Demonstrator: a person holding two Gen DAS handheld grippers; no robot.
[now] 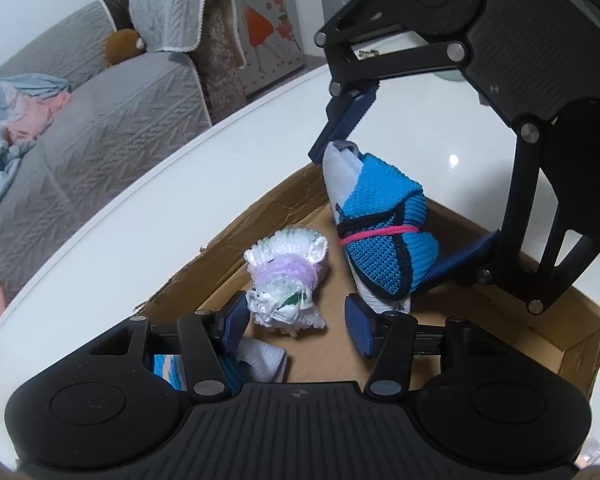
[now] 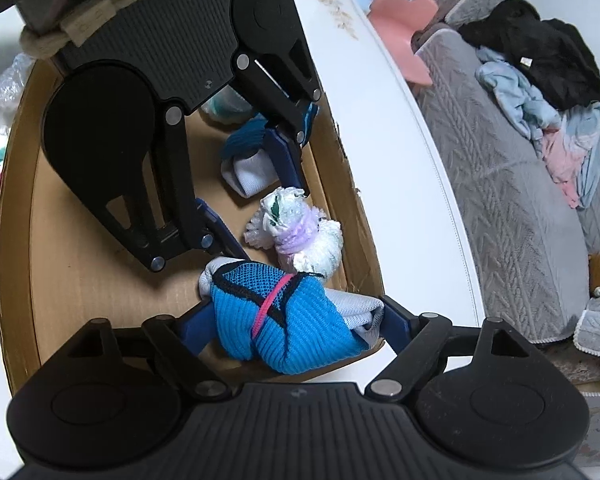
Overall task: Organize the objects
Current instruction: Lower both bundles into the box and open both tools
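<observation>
the right gripper (image 2: 296, 326) is clamping a blue-and-white rolled sock bundle (image 2: 288, 320) over the brown cardboard box (image 2: 76, 264); the left gripper (image 1: 296, 320) is standing apart, gripping nothing.

Right hand-held gripper (image 2: 296, 332) clasps blue sock bundle (image 2: 288, 320) over cardboard box (image 2: 80, 280).

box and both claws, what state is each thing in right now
cardboard box: open, on the table
blue sock bundle: banded, between right claw's pads
white sock bundle: tied, lying in box
right claw: shut on blue sock bundle
left claw: open, empty
</observation>
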